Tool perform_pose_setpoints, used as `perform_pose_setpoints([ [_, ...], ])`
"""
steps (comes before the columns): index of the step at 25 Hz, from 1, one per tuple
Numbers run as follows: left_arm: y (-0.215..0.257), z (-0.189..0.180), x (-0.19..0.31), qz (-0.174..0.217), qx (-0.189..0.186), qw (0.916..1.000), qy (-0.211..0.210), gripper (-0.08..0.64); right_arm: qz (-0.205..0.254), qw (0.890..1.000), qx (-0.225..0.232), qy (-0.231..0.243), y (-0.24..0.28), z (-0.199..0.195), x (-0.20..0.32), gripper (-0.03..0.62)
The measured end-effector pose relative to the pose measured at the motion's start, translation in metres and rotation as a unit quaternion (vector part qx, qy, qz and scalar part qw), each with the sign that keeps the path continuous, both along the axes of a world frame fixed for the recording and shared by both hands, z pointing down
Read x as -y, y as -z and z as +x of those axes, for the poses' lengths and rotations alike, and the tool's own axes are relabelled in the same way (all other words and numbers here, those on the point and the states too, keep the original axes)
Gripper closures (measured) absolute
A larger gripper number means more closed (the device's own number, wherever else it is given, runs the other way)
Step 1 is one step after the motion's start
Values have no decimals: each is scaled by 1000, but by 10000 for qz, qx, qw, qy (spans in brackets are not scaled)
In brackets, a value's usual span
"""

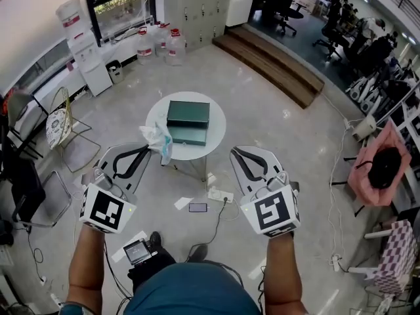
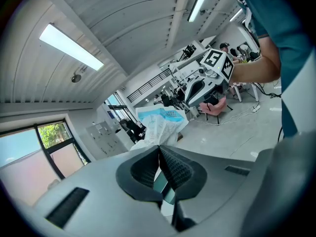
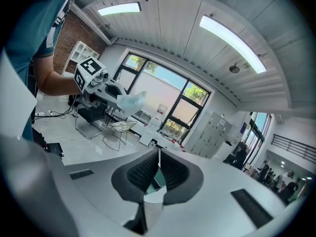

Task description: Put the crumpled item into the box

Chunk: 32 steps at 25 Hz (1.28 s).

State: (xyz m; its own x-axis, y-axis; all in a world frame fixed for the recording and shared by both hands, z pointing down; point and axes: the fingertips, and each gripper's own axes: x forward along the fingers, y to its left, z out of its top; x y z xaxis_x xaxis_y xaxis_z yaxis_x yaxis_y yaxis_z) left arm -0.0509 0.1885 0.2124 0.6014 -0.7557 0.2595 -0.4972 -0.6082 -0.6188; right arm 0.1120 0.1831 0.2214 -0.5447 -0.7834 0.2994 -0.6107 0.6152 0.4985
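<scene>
**Head view.**
- Surface (image 1: pixel 213 113): round, white, carrying the box (image 1: pixel 188 121), which is dark green and sitting approx. at centre.
- Crumpled item (image 1: pixel 157 138): white w/ pale blue, thin and bag-like. It is hanging just beside the box's lower-left corner, over the surface rim and clear of the box.
- Left gripper (image 1: pixel 149 148): sitting below-left of the box, its fingers pinching the crumpled item's lower edge.
- Right gripper (image 1: pixel 235 151): hanging below-right of the box, off the surface, w/ nothing in it.
- Floor below the box: power strip (image 1: pixel 220 194) and phone (image 1: pixel 197 207) are lying there.
- Wire chair (image 1: pixel 62 126): standing well left of the box.

**Left gripper view.**
- Fingers (image 2: pixel 180 169) are pressing together on the crumpled item (image 2: pixel 160 125), which is bunching up above the tips.
- A teal-green patch is showing low in the gap between the pads. Cannot tell if it is the box.
- Right gripper (image 2: pixel 200 88) is showing beyond the item, apart from it.

**Right gripper view.**
- Fingers (image 3: pixel 140 174) are pressing together at the tips, w/ nothing between them.
- Left gripper is showing at upper left, w/ the crumpled item (image 3: pixel 129 101) dangling from it.
</scene>
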Motion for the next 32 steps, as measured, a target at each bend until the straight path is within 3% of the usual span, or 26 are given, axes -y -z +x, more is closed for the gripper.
perform_pose_setpoints([
  [5, -9, 56, 29, -39, -14, 9995, -320, 540, -63, 9995, 12, -315, -13, 57, 17, 552],
  [14, -9, 91, 116, -162, -144, 9916, -1275, 540, -146, 9920, -94, -1248, -3, 81, 71, 552],
  [21, -9, 63, 187, -244, -204, 9822, -1853, 540, -224, 9840, -140, -1760, 0, 42, 125, 552],
  [32, -13, 24, 287, -365, -292, 9714, -2329, 540, -387, 9731, -211, -2261, -1, -5, 209, 552],
])
